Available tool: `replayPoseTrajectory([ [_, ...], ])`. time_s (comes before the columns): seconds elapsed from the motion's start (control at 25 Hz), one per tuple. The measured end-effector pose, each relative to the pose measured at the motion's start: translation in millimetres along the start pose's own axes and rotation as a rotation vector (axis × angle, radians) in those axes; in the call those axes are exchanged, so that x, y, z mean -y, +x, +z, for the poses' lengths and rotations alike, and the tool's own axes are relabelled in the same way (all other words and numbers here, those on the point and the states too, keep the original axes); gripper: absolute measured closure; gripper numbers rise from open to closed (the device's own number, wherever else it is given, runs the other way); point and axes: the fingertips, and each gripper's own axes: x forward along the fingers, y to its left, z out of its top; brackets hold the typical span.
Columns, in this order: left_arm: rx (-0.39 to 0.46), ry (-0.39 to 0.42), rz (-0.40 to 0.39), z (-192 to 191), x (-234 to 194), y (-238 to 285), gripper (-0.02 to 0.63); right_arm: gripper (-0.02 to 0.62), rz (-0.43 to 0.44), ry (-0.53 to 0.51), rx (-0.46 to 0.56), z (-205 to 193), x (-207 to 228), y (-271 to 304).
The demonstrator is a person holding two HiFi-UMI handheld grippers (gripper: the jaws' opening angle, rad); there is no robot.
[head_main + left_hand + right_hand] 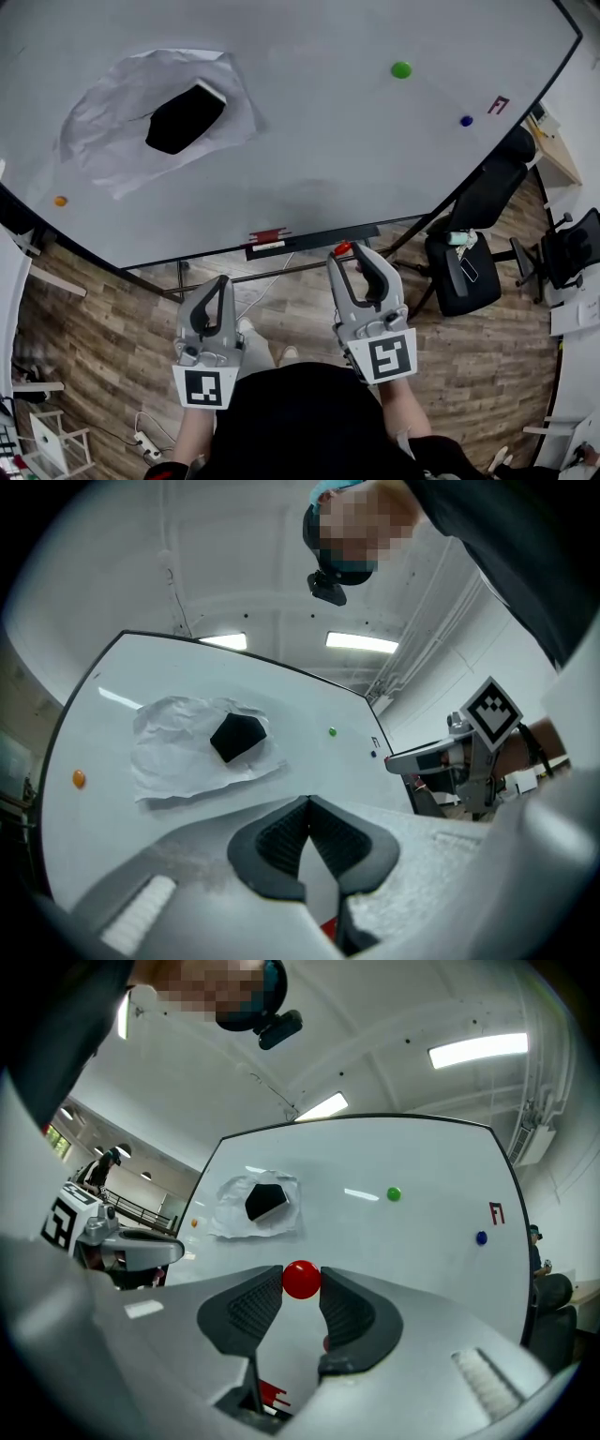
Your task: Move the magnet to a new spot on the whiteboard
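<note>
A small red ball magnet (302, 1279) sits pinched between the tips of my right gripper (302, 1284), which is shut on it. In the head view that magnet (342, 248) shows at the right gripper's tips (349, 252), below the whiteboard's (328, 159) lower edge and off its surface. My left gripper (222, 283) hangs beside it, lower left; its pads meet with nothing between them (307, 803). On the board are a green magnet (401, 69), a blue magnet (466, 121) and an orange magnet (60, 201).
A crumpled sheet of paper (112, 131) with a black eraser (186, 117) on it sticks to the board's left half. A red mark (498, 105) is near the blue magnet. The marker ledge (309, 239) runs under the board. Black office chairs (469, 272) stand at the right.
</note>
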Motion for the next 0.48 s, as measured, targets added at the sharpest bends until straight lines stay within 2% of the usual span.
replayPoseTrajectory([
  [0.48, -0.012, 0.025, 0.045, 3, 7, -16, 0.604, 0.468, 0.041, 0.019, -0.010, -19, -10, -15],
])
